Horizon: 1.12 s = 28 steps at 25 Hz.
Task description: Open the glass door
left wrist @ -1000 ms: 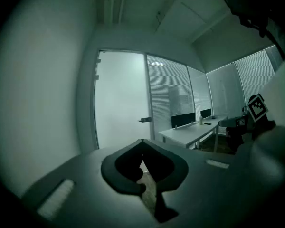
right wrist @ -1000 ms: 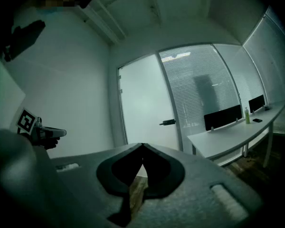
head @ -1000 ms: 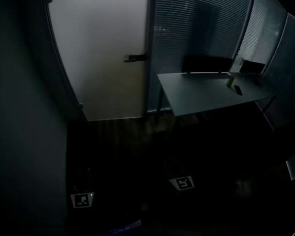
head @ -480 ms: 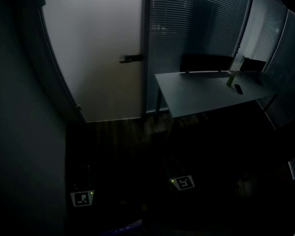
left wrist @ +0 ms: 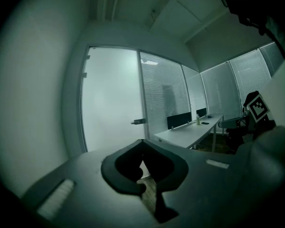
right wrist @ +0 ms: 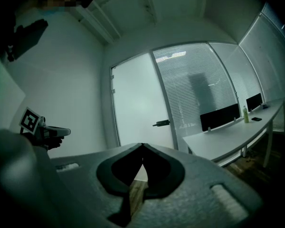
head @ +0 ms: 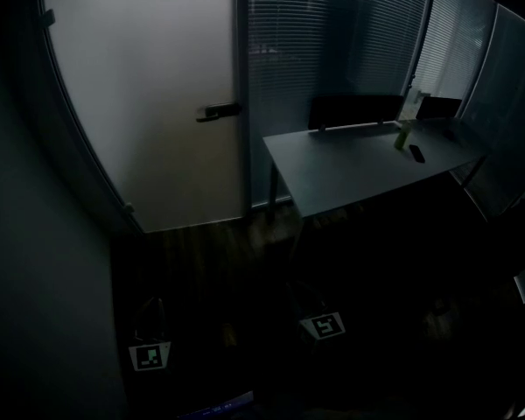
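Observation:
A frosted glass door (head: 140, 103) stands shut ahead at the upper left, with a dark lever handle (head: 217, 110) on its right edge. It also shows in the left gripper view as door (left wrist: 111, 108) and handle (left wrist: 138, 121), and in the right gripper view as door (right wrist: 140, 108) and handle (right wrist: 161, 123). My left gripper (left wrist: 142, 141) is shut and holds nothing. My right gripper (right wrist: 142, 145) is shut too, also with nothing in it. Both are well short of the door. In the head view their marker cubes, left (head: 149, 355) and right (head: 324, 325), sit low in the dark.
A glass wall with blinds (head: 332, 51) runs right of the door. In front of it a white desk (head: 367, 160) carries a dark divider screen (head: 354, 110), a green bottle (head: 402, 136) and a small dark object (head: 417, 153). A plain wall (head: 35, 261) closes the left side. The floor (head: 219, 243) is dark wood.
In the head view the door, handle and desk have slid left and look slightly nearer. Both grippers keep their places low in the view, jaws still shut.

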{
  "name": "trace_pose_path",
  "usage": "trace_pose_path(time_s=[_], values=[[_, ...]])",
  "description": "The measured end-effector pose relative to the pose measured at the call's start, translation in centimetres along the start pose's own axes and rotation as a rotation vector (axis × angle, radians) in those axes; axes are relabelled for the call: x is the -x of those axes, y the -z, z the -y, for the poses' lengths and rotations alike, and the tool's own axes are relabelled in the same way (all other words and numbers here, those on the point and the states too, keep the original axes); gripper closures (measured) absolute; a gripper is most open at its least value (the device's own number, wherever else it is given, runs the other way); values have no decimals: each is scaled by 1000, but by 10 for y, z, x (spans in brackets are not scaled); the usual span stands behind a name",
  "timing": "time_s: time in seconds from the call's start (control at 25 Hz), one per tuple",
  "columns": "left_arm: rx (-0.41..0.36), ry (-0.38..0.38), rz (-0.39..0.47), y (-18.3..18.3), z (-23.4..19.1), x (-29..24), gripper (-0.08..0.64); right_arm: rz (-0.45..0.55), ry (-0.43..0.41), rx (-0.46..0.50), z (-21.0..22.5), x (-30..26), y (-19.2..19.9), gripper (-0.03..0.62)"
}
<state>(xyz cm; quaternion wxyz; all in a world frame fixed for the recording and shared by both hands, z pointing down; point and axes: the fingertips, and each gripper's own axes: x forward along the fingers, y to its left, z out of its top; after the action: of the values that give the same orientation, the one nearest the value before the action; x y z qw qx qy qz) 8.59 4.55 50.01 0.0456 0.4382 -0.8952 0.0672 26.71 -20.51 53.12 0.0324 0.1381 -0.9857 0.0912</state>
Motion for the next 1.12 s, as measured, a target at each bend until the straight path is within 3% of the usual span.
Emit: trace_pose_path(time_s=[0.76,1.12], values=[[-12,117,4,-17,-60,-165,557,-2,63,15,11,-146,-27,589],[-67,144,19,-22,-88,-230,557,12,81,40,13,-217,-41,590]])
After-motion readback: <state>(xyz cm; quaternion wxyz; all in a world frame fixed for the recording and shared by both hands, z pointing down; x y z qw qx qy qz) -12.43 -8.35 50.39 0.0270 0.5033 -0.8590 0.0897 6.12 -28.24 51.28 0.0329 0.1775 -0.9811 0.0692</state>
